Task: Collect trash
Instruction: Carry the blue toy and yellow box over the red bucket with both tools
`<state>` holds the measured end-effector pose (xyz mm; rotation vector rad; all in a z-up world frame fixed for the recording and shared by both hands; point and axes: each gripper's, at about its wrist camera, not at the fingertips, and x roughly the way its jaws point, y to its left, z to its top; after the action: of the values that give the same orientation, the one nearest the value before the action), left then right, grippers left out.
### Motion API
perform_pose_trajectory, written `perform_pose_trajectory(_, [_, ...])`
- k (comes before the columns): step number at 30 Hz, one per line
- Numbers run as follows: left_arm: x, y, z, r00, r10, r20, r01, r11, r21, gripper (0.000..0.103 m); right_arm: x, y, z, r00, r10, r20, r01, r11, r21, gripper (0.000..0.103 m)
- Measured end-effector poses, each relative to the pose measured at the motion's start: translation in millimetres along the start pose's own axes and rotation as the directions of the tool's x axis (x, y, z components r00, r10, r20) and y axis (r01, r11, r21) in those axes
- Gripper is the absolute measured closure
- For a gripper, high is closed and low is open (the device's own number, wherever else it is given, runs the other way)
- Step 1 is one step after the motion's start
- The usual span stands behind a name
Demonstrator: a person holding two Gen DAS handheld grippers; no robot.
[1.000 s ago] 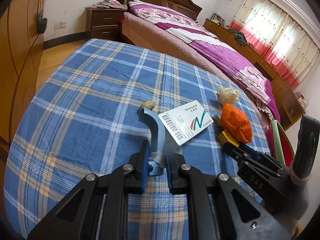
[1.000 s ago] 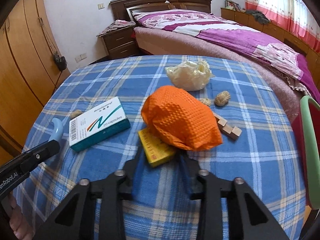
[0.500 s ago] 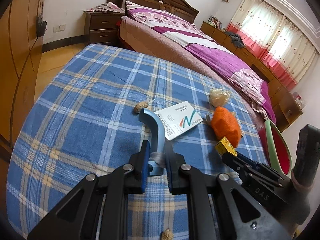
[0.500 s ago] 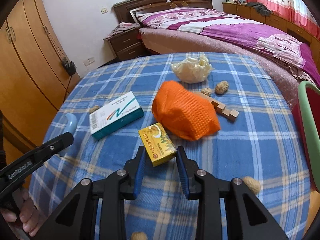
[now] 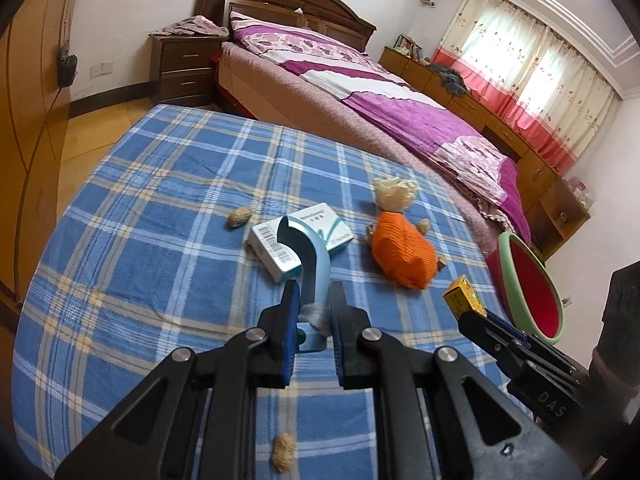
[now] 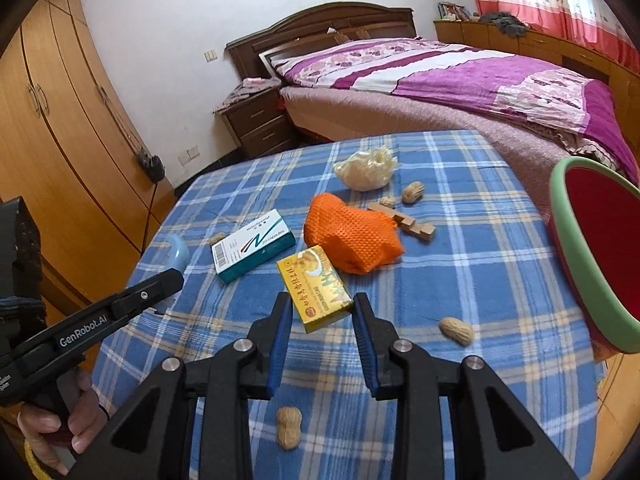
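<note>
My left gripper [image 5: 314,308] is shut on a curved light-blue plastic piece [image 5: 308,256] and holds it above the blue plaid table [image 5: 160,240]. My right gripper [image 6: 322,312] is shut on a yellow box [image 6: 316,288], lifted off the cloth; it also shows in the left wrist view [image 5: 464,300]. On the table lie a white-and-teal medicine box [image 6: 252,244], an orange mesh bag [image 6: 352,236], a crumpled cream wrapper [image 6: 366,168], a wooden block piece [image 6: 412,226] and several peanuts [image 6: 456,330]. A red bin with a green rim [image 6: 592,256] stands at the table's right edge.
A bed with a purple cover [image 6: 460,76] lies beyond the table. A nightstand [image 6: 256,120] stands by the headboard. Wooden wardrobes [image 6: 60,140] line the left side. A peanut [image 5: 283,450] lies near the table's front edge.
Both grippers have risen and pulled back from the table. The right gripper closed on the yellow box and lifted it away from under the orange bag. The left still holds the blue piece.
</note>
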<state>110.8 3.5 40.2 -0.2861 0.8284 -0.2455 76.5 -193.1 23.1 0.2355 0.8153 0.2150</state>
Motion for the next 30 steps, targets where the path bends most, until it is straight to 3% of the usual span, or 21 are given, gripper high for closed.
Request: perform_pose_trajectory(30, [-10.9,-85.9,-13.9,0.99,-0.121,-0.066,0.127,0.987,0.098,0.089,-89.0,-72.6,-13.3,0.985,-0.028,0.169,0.004,0.99,0.142,0.07])
